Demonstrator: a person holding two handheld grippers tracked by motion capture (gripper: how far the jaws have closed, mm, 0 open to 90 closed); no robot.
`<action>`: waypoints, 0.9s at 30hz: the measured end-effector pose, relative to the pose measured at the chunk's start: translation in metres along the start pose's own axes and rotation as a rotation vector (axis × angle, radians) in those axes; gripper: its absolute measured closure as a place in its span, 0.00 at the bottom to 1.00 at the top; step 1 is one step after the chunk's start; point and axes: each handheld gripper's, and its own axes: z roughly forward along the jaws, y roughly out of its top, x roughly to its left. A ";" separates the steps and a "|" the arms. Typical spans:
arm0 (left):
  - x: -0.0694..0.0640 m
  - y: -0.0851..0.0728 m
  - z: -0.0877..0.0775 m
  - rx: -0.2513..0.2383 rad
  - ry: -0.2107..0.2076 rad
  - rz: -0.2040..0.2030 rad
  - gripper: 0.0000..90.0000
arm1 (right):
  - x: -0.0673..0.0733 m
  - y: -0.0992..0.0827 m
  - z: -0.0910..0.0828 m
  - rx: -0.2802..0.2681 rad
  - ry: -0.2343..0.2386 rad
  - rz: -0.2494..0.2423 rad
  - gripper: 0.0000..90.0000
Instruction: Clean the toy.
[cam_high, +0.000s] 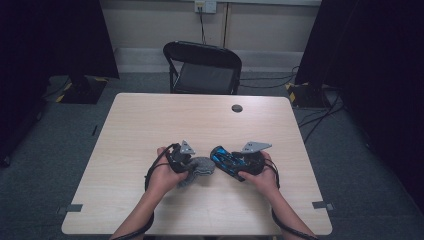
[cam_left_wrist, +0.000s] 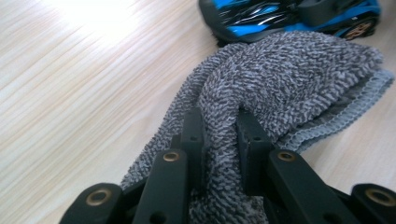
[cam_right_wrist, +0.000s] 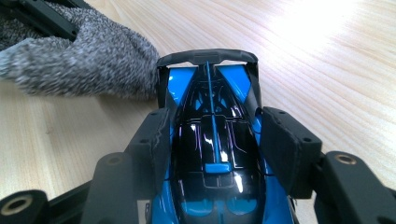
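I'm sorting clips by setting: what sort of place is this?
Probably a lab or studio set up for recording: one bare table, a folding chair, black curtains and floor cables.

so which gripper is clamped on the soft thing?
The left gripper: its jaws pinch the grey knitted cloth. The right gripper grips the hard blue-and-black toy car.

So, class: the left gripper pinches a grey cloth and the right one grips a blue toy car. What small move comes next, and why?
Probably slide the grey cloth across the toy car's rear. The left gripper pinches it, it already touches the spoiler, and the right gripper clamps the car steady.
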 end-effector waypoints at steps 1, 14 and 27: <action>0.003 -0.001 -0.002 0.009 0.007 -0.001 0.85 | 0.000 0.000 0.000 0.000 -0.001 0.001 0.49; 0.014 -0.003 -0.019 -0.058 -0.002 -0.075 0.85 | 0.000 0.001 0.000 0.003 0.002 -0.002 0.49; -0.026 0.012 -0.022 -0.086 -0.097 0.018 0.85 | -0.002 0.001 0.001 0.004 0.009 0.007 0.49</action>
